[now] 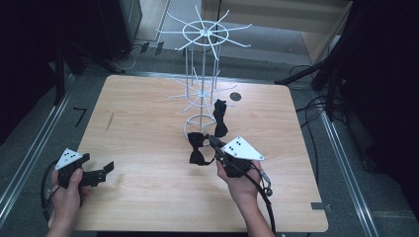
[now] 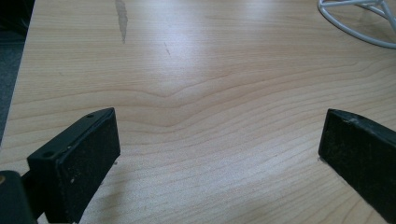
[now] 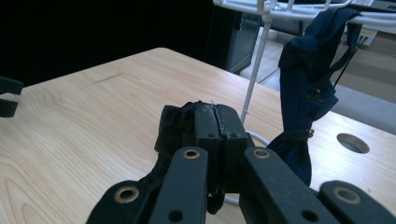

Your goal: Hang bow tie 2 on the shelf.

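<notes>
The person's left hand (image 1: 67,185) comes in from the bottom left corner of the high view and holds the black left gripper (image 1: 107,169) low and nearly level; its two jaws stand wide apart and there is nothing between them. The right hand (image 1: 240,182) comes from the bottom centre, with the forearm straight. It holds the black right gripper (image 3: 215,122) raised, and the jaws are pressed together on a bit of black cloth.

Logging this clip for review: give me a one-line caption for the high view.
Right gripper shut on a black bow tie beside a white wire rack hung with another bow tie; left gripper open.
</notes>
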The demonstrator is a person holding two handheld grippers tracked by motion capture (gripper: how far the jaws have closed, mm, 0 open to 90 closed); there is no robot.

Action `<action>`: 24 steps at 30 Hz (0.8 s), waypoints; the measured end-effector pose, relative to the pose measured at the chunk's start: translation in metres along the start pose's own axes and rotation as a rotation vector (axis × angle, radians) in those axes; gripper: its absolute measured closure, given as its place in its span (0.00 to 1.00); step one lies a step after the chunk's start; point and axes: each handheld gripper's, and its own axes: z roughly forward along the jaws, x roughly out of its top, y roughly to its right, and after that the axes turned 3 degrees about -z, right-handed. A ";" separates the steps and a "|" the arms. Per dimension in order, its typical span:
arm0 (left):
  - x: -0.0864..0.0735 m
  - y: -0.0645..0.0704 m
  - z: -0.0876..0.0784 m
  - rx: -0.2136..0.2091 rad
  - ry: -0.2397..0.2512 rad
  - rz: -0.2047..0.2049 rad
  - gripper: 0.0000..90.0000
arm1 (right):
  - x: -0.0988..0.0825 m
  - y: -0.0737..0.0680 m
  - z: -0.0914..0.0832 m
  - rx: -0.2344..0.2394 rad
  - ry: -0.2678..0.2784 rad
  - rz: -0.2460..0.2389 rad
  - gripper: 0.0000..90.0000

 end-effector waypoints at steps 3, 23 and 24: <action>0.000 0.000 0.000 0.001 0.000 0.000 0.00 | 0.004 0.001 -0.001 -0.002 0.010 0.002 1.00; 0.000 0.000 0.000 0.001 -0.002 0.000 0.00 | 0.028 0.007 -0.008 -0.016 0.061 -0.012 1.00; 0.000 0.000 0.000 0.000 -0.001 0.000 0.00 | 0.029 0.006 -0.008 -0.014 0.060 -0.009 1.00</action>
